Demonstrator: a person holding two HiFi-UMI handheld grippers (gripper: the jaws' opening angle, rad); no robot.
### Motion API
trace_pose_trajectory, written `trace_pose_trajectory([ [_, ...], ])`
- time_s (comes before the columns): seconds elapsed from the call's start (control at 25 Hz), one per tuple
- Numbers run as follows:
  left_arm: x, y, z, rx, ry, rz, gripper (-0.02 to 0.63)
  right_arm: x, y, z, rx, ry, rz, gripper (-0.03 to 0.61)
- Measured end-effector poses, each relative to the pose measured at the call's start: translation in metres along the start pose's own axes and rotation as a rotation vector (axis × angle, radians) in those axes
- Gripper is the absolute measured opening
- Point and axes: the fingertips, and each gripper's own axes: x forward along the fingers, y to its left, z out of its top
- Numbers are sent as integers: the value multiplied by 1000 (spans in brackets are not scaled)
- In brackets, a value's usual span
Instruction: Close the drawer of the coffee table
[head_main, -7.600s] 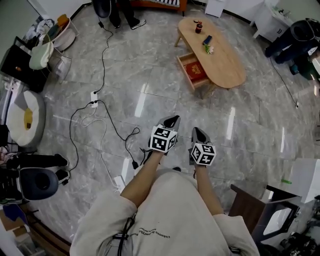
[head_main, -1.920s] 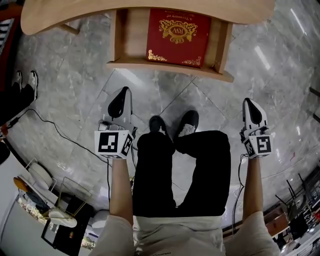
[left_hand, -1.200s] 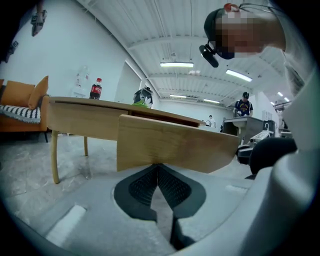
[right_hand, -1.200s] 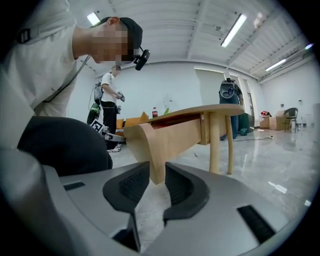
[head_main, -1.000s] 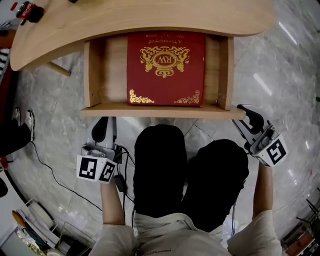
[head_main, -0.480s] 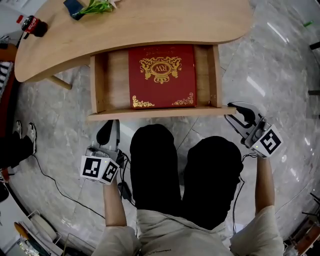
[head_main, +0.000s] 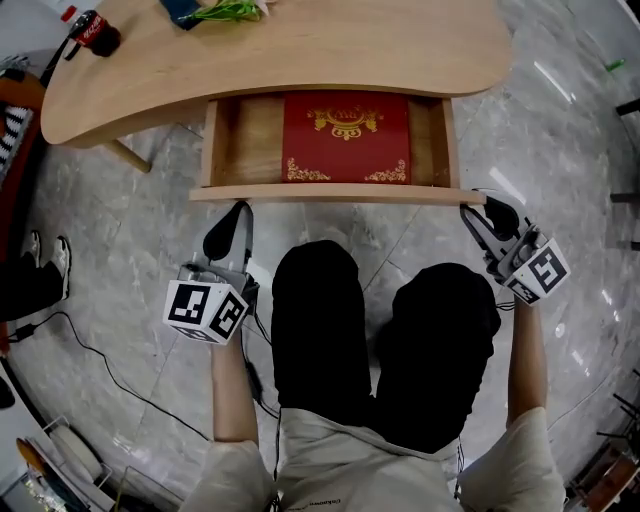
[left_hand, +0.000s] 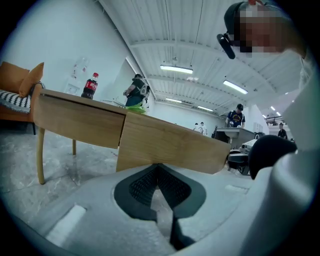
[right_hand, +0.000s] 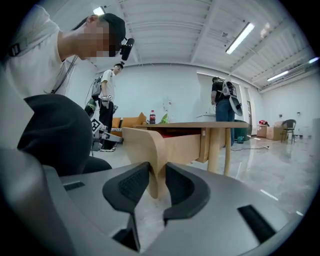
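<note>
The wooden coffee table (head_main: 300, 50) has its drawer pulled out, and a red box (head_main: 346, 135) lies inside. The drawer front (head_main: 330, 194) faces me. My right gripper (head_main: 478, 213) is at that panel's right end; in the right gripper view its jaws (right_hand: 156, 180) are shut on the drawer front (right_hand: 150, 145), a pad against each face. My left gripper (head_main: 238, 210) is shut with nothing in it. Its tip is right at the lower edge of the drawer front (left_hand: 170, 145), left of the middle; I cannot tell if it touches.
The person's knees in black trousers (head_main: 380, 330) fill the space between the grippers, just below the drawer. A cola bottle (head_main: 93, 32) and a green plant sprig (head_main: 225, 10) lie on the tabletop. A table leg (head_main: 125, 155) slants at left. A cable (head_main: 60, 330) lies on the marble floor.
Both grippers have moved up towards the table. The drawer front now lies closer to the tabletop's edge, and less of the red box shows. The left tip has come nearer the panel.
</note>
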Motion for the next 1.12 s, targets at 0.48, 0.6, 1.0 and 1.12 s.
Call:
trace_pose_trajectory([
  [0.48, 25, 14, 10, 13, -25, 59, 9, 16, -23, 5, 45, -41, -122, 118],
  [0.6, 31, 18, 12, 33, -15, 59, 9, 22, -29, 4, 43, -14, -127, 118],
  [1.0, 61, 28, 22, 48, -11, 71, 9, 38, -61, 7, 87, 37, -181, 124],
  [1.12, 69, 28, 25, 40, -23, 68, 9, 39, -73, 8, 134, 47, -191, 130],
])
